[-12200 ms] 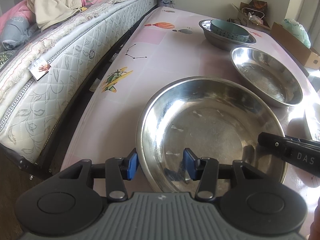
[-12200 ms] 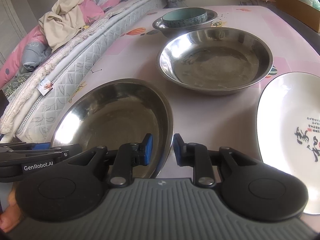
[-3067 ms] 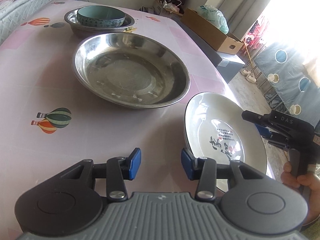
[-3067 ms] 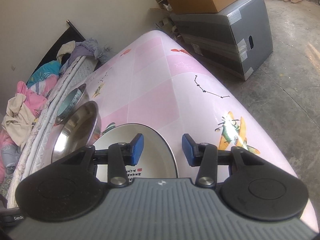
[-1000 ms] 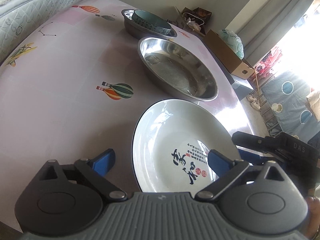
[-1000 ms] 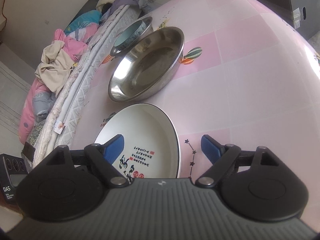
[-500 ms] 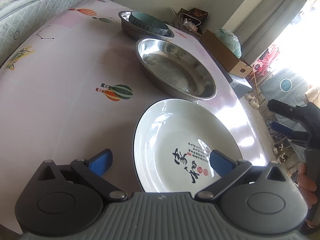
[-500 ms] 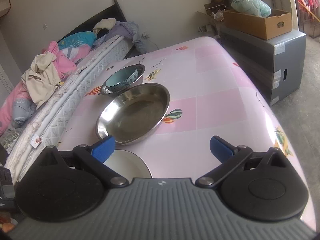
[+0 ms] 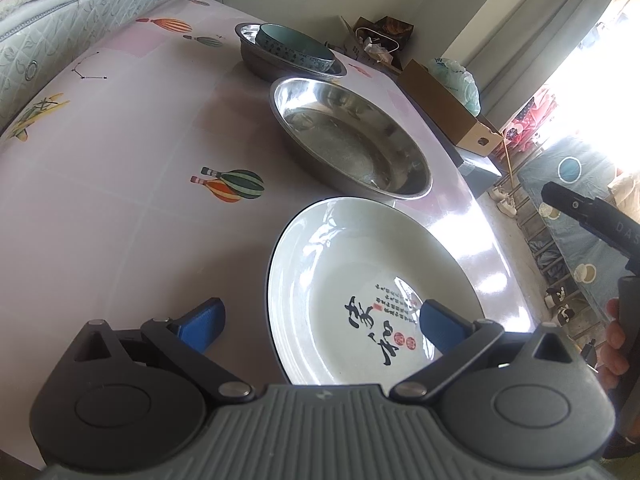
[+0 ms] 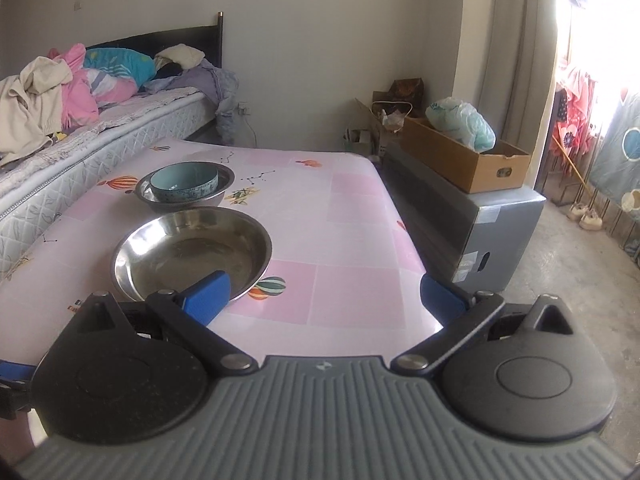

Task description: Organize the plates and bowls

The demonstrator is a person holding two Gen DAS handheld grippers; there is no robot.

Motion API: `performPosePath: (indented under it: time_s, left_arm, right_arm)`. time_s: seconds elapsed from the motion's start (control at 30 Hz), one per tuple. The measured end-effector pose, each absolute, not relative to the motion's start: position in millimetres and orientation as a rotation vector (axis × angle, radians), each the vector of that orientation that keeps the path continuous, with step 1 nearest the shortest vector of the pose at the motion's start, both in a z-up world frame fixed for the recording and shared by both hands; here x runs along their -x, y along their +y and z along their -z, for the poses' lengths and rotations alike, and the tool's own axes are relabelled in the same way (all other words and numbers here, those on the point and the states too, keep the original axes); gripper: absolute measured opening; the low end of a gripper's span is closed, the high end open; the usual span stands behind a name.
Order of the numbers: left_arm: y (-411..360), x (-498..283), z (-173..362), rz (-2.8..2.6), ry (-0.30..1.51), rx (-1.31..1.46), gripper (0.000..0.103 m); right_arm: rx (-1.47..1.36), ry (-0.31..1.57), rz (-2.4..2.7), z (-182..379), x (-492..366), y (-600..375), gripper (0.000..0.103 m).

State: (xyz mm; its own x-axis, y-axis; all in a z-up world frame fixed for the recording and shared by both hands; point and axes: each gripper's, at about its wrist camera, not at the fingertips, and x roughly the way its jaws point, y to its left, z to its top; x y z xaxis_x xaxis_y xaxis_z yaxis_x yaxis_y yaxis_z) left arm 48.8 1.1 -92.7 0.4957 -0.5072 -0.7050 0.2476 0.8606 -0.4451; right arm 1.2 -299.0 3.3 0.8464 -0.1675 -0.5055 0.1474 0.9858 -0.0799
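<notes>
A white plate with black calligraphy [image 9: 372,292] lies flat on the pink table [image 9: 120,208], close to its near right corner. My left gripper [image 9: 320,322] stands wide open just above it, straddling the plate's left rim without touching. Beyond the plate sits a wide steel bowl [image 9: 352,148] [image 10: 192,252]. Farther back, a teal bowl [image 9: 296,46] [image 10: 186,182] rests inside a smaller steel bowl [image 9: 256,60] [image 10: 180,200]. My right gripper [image 10: 324,294] [image 9: 560,200] is wide open with nothing between its fingers, raised off the table's right edge. Its own body hides the plate from its camera.
A mattress [image 10: 80,160] piled with clothes runs along the table's left side. Right of the table stands a grey cabinet [image 10: 492,224] carrying a cardboard box [image 10: 460,156] with a plastic bag in it. Concrete floor [image 10: 580,272] lies beyond the table's right edge.
My right gripper rose, rolled level and tipped up off the white plate, its jaws spreading a little wider. The plate dropped out of its view. The left gripper stayed put, open over the plate.
</notes>
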Motion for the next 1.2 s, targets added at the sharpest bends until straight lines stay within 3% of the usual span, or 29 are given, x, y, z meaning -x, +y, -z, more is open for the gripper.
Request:
performPosePath:
  time_s: [0.4, 0.6, 0.8, 1.03, 1.2]
  left_arm:
    - [11.3, -52.1, 95.1, 0.481, 0.953, 0.379, 0.103]
    - [12.6, -52.6, 95.4, 0.501, 0.957, 0.38, 0.103]
    - [11.6, -52.1, 95.4, 0.497, 0.956, 0.378, 0.103]
    - [7.1, -47.5, 95.4, 0.485, 0.932, 0.341, 0.102]
    - [1.1, -43.1, 93.7, 0.447, 0.912, 0.26, 0.093]
  right_arm:
    - [-0.124, 0.477, -0.059, -16.2, 12.1, -307.1, 0.102]
    - [-0.255, 0.577, -0.165, 8.6, 5.7, -298.7, 0.102]
    - [-0.39, 0.794, -0.195, 48.2, -12.9, -293.4, 0.102]
    - [-0.433, 0.83, -0.202, 65.4, -7.9, -293.2, 0.101]
    - [-0.434, 0.857, -0.193, 71.0, -5.7, -291.9, 0.101]
